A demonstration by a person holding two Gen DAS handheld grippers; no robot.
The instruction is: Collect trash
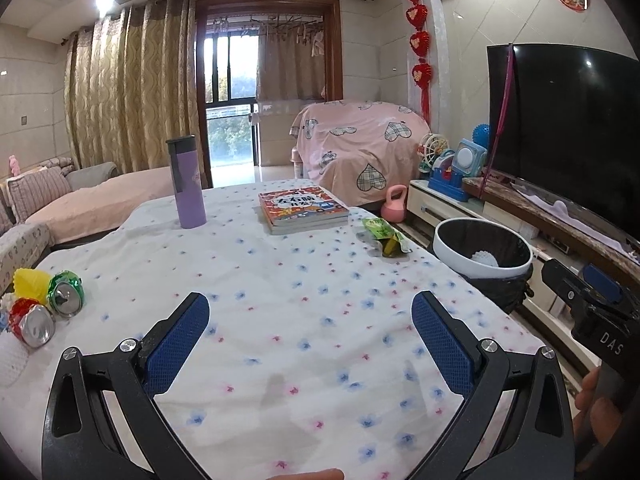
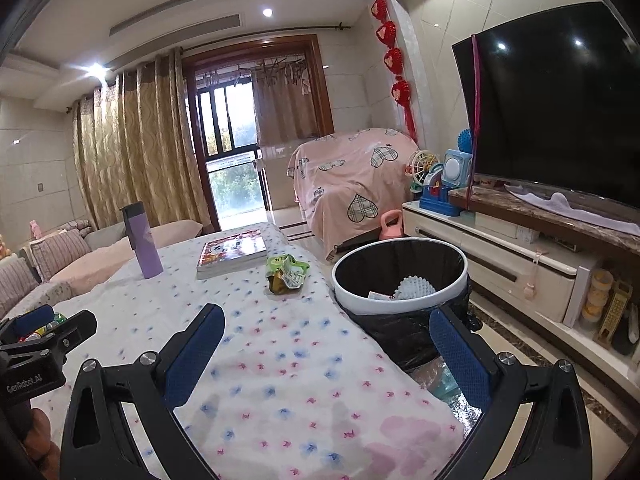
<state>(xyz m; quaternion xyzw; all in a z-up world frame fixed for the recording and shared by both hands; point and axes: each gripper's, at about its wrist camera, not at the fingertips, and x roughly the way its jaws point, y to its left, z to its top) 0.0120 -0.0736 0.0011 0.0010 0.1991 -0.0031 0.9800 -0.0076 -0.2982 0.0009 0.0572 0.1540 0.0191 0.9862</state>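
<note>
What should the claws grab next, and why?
Probably move the right claw forward to the green wrapper. Both claws are open and empty, and the wrapper lies on the tablecloth right beside the trash bin, closer than the crushed cans.

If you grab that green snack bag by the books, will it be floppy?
Probably floppy: the green snack bag is crumpled and torn open. It looks light and nearly empty. Its shiny film might slip in the tool.
</note>
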